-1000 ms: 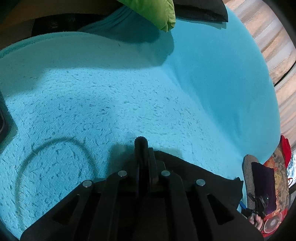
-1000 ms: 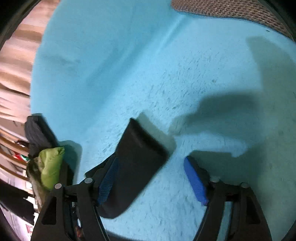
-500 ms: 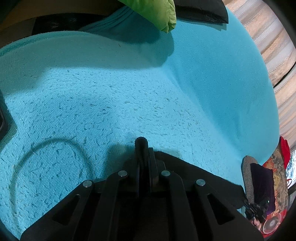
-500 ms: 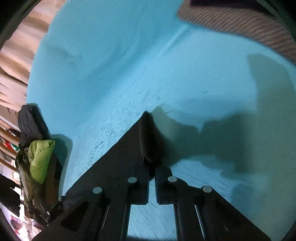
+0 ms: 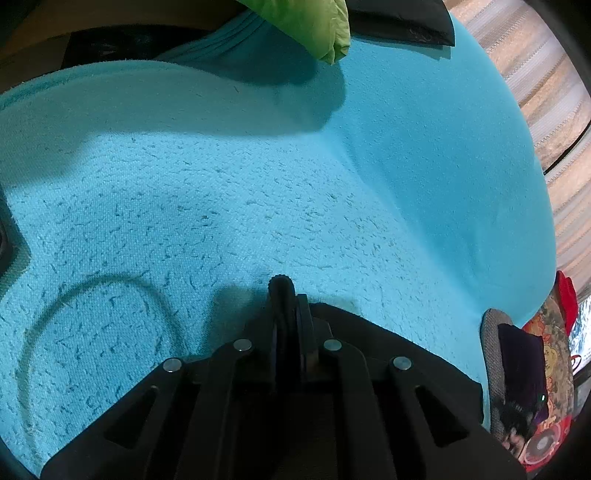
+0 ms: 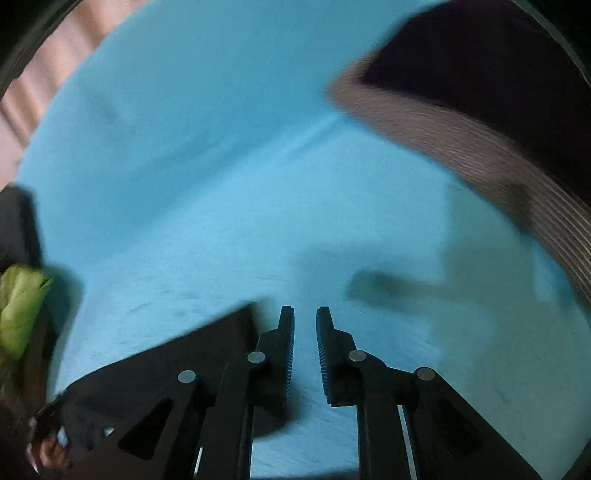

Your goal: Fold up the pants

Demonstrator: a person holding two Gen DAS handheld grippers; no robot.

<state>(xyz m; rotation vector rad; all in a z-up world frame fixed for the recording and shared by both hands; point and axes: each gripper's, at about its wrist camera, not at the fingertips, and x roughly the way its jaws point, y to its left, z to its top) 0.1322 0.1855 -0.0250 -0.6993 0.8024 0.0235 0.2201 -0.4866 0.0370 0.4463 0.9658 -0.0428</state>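
The black pants (image 5: 388, 354) lie on a turquoise terry blanket (image 5: 221, 184). My left gripper (image 5: 290, 299) is shut on a ribbed edge of the pants, which sticks up between its fingers; the cloth spreads away to the right. In the blurred right wrist view, the pants (image 6: 177, 362) lie to the left of my right gripper (image 6: 304, 317). Its jaws are opening, a narrow gap shows between the toothed pads, and only blanket is seen through it. The pants' corner ends just left of the left finger (image 6: 286, 332).
A lime-green bundle (image 5: 314, 26) and a dark folded item (image 5: 399, 22) sit at the blanket's far edge. A grey woven cushion (image 6: 461, 147) with dark cloth on it lies at the right. Wooden floor (image 5: 535, 74) borders the blanket. Colourful clutter (image 5: 546, 350) sits beside it.
The right gripper closed on the pants' corner half a second ago, and has since let go, risen and rolled. The left gripper has kept still, holding its edge.
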